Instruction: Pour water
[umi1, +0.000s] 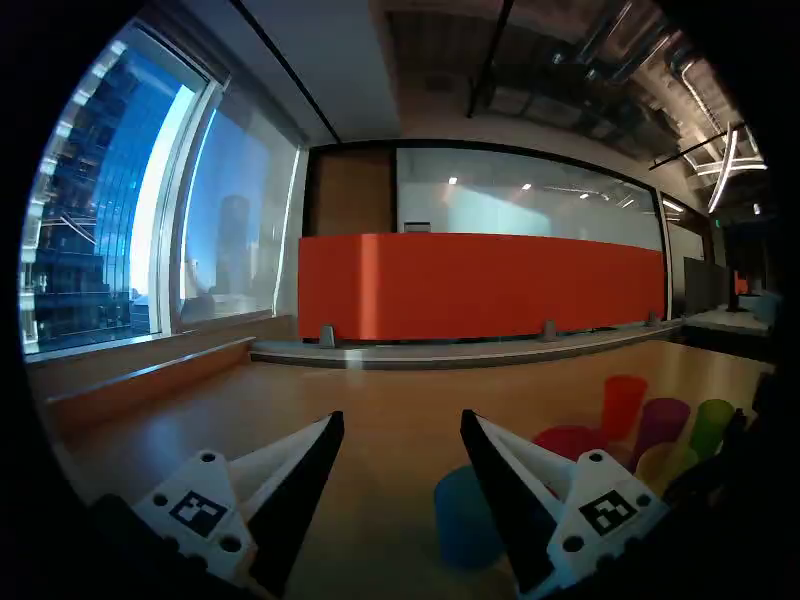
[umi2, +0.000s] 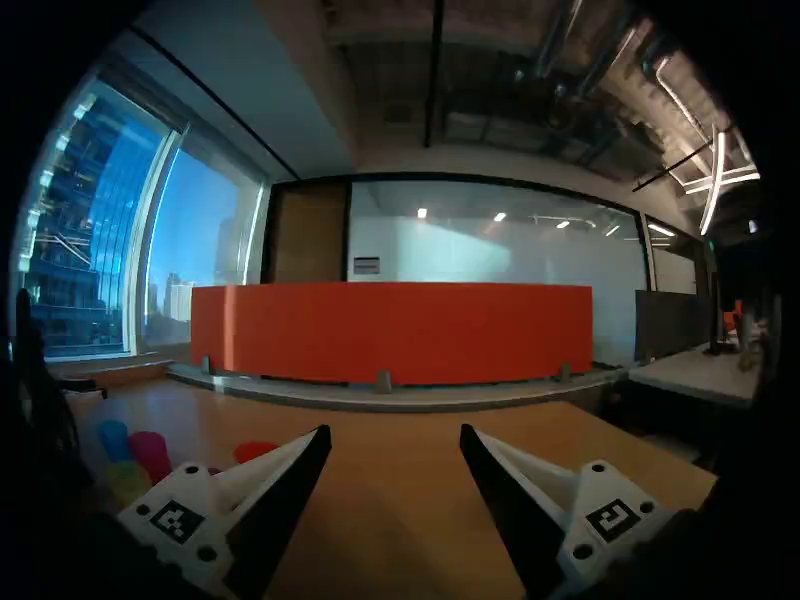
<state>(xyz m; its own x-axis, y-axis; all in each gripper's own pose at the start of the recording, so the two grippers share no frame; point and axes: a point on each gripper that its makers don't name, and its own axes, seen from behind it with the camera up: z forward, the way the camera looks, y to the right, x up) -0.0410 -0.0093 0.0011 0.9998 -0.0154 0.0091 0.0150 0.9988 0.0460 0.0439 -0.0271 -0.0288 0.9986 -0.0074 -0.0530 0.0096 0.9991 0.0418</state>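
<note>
Translucent plastic cups in several colours (umi1: 650, 440) stand clustered on a light brown wooden table (umi1: 400, 390), low and to the right in the left gripper view. A tall orange-red cup (umi1: 622, 402) stands at the back of the cluster, with a purple cup (umi1: 662, 418) beside it and a green cup (umi1: 712, 422) farther right. A yellow cup (umi1: 662, 466) sits in front of the purple one, and a low red cup (umi1: 563, 440) lies just left of it. A blue cup (umi1: 462, 520) stands apart from the others. It shows low in the gap between the fingers and is partly hidden behind the view's right-hand finger; whether it touches that finger cannot be told.

The left gripper (umi1: 400, 418) hangs over the table with its two white-and-black fingers spread wide, holding nothing. The right gripper (umi2: 393, 432) is spread the same way above bare wood, also holding nothing. In the right gripper view the cluster sits small and dim at the lower left, well off to the side of its fingers.

Beyond the table runs a long orange partition panel (umi1: 480, 285) with frosted glass above it. Tall windows (umi1: 110, 230) showing blue sky and city towers fill the left side.
</note>
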